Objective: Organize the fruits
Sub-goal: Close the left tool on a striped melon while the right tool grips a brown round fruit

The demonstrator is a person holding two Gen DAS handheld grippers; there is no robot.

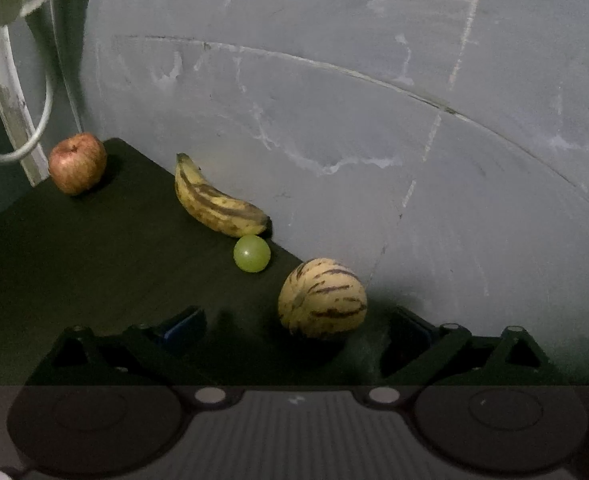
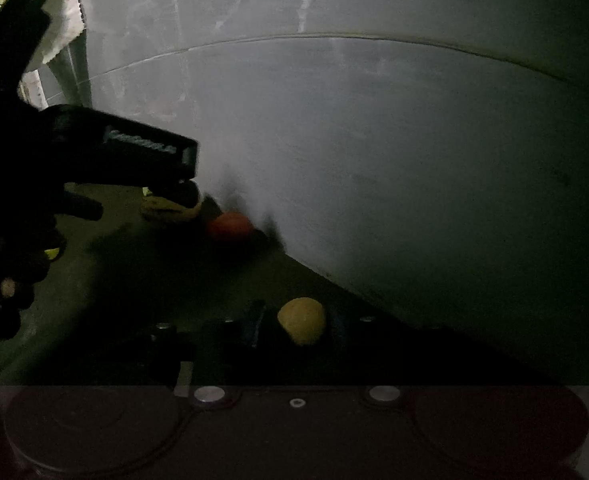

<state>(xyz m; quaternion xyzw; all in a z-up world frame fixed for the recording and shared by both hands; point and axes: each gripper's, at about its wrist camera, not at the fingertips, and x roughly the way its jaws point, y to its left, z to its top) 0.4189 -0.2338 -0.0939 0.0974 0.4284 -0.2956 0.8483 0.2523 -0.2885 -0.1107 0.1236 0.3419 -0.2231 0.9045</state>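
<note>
In the left wrist view four fruits lie along the back edge of the dark table (image 1: 94,264), close to the grey wall (image 1: 334,80): a red apple (image 1: 77,163) at upper left, a spotted banana (image 1: 218,200) in the middle, a green grape (image 1: 252,253) touching or just beside the banana's lower end, and a striped yellow melon (image 1: 322,298) at lower centre. The left gripper (image 1: 298,328) has its fingers wide apart, and the melon sits between them nearer the right-hand finger, not visibly clamped.

The right wrist view is very dark. The right gripper (image 2: 296,326) has its fingers set around a small yellow fruit (image 2: 302,320); whether they press on it I cannot tell. A reddish-orange fruit (image 2: 230,227) lies by the wall at centre.

The row looks like sorting is partly done, though no bowl or tray shows, so how much is left I cannot judge; the melon and the yellow fruit seem to be the ones in hand
</note>
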